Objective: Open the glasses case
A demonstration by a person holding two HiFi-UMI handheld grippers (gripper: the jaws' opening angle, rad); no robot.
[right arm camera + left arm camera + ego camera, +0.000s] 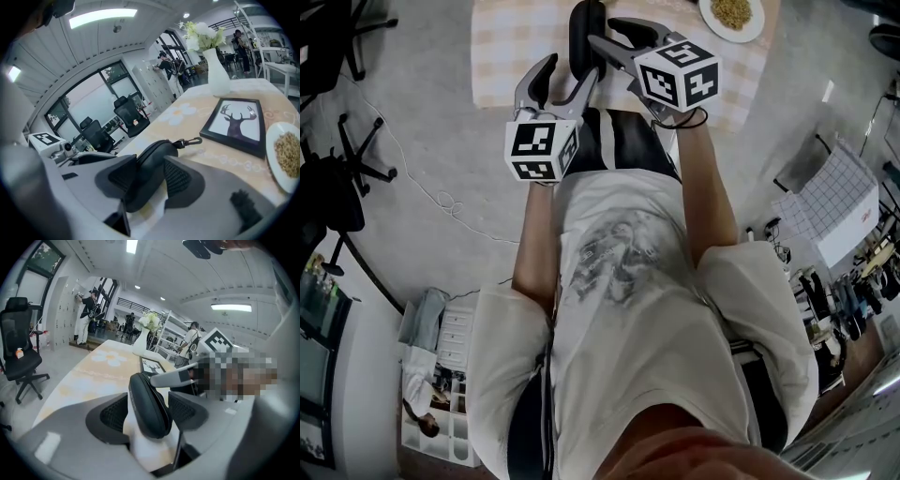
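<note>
The black glasses case [584,33] stands on edge over the cream table [502,56], its seam facing me in the left gripper view. My left gripper [574,67] is shut on the case [146,399], with a ribbed pad [112,416] against each flat side. From the right, my right gripper [602,31] straddles the clip end of the case [152,159]. Its jaws are open, the pads [180,178] standing beside the shell without pressing it. The case's lid looks shut. A metal clip [190,140] sticks out from its far end.
On the table lie a framed deer picture [236,123], a white vase of flowers [216,70] and a plate of food [731,14]. Black office chairs [21,357] stand on the floor to the left. People stand far back in the room.
</note>
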